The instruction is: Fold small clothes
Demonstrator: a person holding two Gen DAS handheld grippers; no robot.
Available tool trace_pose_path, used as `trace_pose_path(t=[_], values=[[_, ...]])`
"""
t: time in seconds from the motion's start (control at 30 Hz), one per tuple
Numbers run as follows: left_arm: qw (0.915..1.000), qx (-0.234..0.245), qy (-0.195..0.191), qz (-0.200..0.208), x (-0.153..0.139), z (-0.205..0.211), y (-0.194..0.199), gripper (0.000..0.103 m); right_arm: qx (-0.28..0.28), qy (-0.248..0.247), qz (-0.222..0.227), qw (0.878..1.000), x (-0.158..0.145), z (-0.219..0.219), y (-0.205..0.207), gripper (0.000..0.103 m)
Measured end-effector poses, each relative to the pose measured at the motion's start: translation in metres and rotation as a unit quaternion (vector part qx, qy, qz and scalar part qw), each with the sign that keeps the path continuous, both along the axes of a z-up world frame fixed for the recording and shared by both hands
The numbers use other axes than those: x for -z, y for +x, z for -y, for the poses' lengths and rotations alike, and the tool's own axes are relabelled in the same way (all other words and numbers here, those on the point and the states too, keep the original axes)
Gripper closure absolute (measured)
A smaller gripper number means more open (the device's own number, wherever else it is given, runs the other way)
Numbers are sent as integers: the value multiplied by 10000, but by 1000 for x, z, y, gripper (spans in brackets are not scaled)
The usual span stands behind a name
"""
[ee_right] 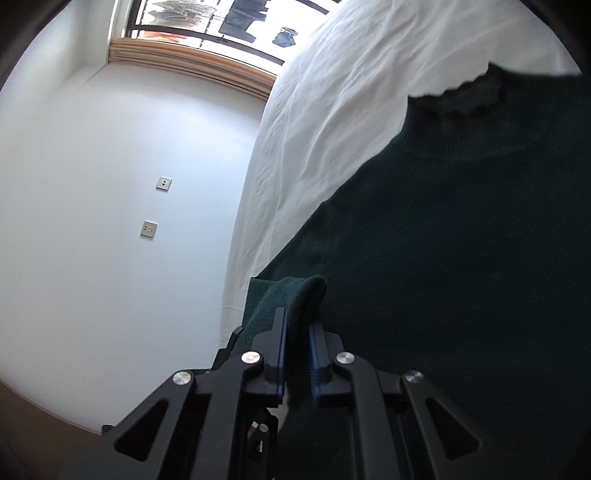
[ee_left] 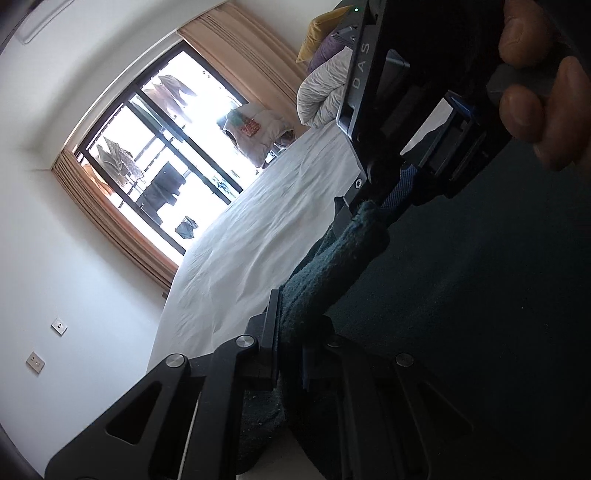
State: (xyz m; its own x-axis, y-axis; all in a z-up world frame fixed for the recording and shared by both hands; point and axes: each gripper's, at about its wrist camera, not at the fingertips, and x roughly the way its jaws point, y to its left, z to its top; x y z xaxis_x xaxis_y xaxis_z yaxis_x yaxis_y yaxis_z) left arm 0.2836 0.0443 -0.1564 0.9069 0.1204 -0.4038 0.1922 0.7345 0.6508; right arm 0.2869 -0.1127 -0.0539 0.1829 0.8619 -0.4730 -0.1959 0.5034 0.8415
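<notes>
Left claw [ee_left: 291, 332] clenched on dark green sweater [ee_right: 461, 258] edge; right claw [ee_right: 297, 332] pinching sweater fold; white bed [ee_right: 332, 92].

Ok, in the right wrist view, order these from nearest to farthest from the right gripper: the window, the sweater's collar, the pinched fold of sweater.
1. Pinched fold of sweater: between the right gripper pads.
2. Sweater's collar: upper right, on the white bed sheet.
3. Window: top edge, beyond the bed.

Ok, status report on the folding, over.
Left tongs shut on the dark green sweater. Right tongs shut on a fold of the same sweater. It lies on the white bed sheet. Nothing in the way.
</notes>
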Motion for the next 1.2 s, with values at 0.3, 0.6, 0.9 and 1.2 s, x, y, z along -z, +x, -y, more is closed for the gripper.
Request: trace_pose_path(t=[0.3, 0.6, 0.9, 1.2], values=[[9998, 66, -133, -94, -13, 16, 45, 93, 326, -860, 728, 9931, -32, 46, 28, 94], [9986, 363, -282, -244, -12, 17, 92, 93, 742, -1304, 1045, 9832, -47, 122, 63, 94], [9967, 511, -143, -618, 20, -18, 124, 93, 1002, -1456, 627, 9823, 5, 175, 72, 94], [9935, 318, -786, -754, -10, -134, 110, 93, 1055, -1740, 121, 9790, 52, 176, 71, 93]])
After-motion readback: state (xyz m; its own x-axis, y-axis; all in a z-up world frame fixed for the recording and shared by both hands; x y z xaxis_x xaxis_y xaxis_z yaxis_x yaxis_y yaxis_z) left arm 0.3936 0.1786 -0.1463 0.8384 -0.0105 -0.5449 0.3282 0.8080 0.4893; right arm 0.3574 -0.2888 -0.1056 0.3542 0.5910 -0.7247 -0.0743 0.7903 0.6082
